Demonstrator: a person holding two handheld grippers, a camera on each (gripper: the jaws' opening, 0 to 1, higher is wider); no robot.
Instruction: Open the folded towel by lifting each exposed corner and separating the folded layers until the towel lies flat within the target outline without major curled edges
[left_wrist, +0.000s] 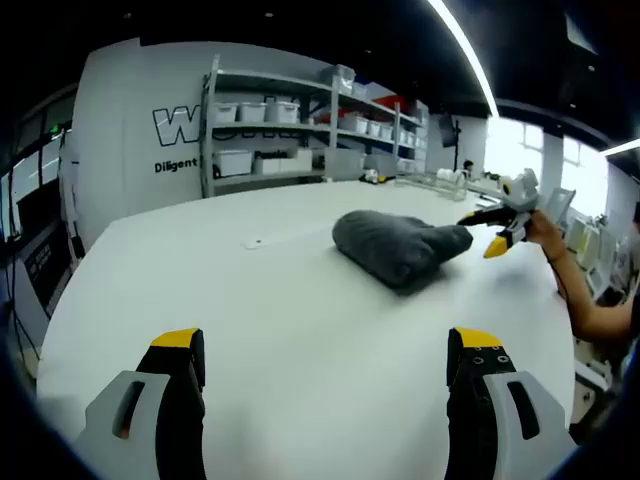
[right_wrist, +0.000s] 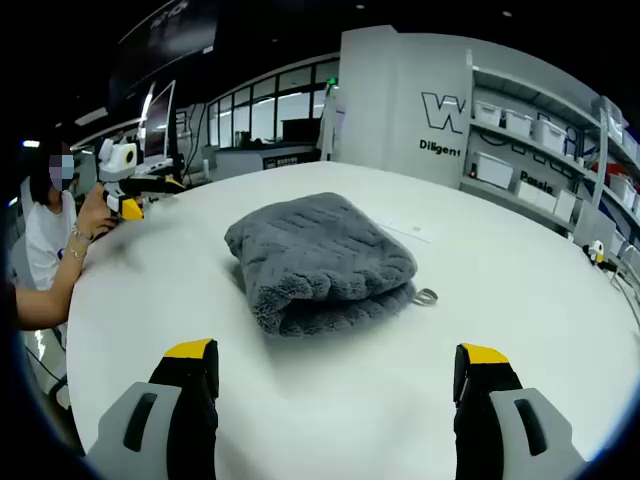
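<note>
Left claw (left_wrist: 325, 375) gaping (right claw (right_wrist: 337, 385) too), folded towel (right_wrist: 320, 260) beyond

You can read a large "W" and "Diligent" below it on the white wall (right_wrist: 400, 90); the rest is cut off.

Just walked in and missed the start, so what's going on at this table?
A person holds a gripper in each hand over a white table. A grey towel lies on it, folded into a thick bundle and not yet opened. The left gripper and the right gripper hover open, short of the towel, touching nothing. Shelves with bins stand behind.
</note>
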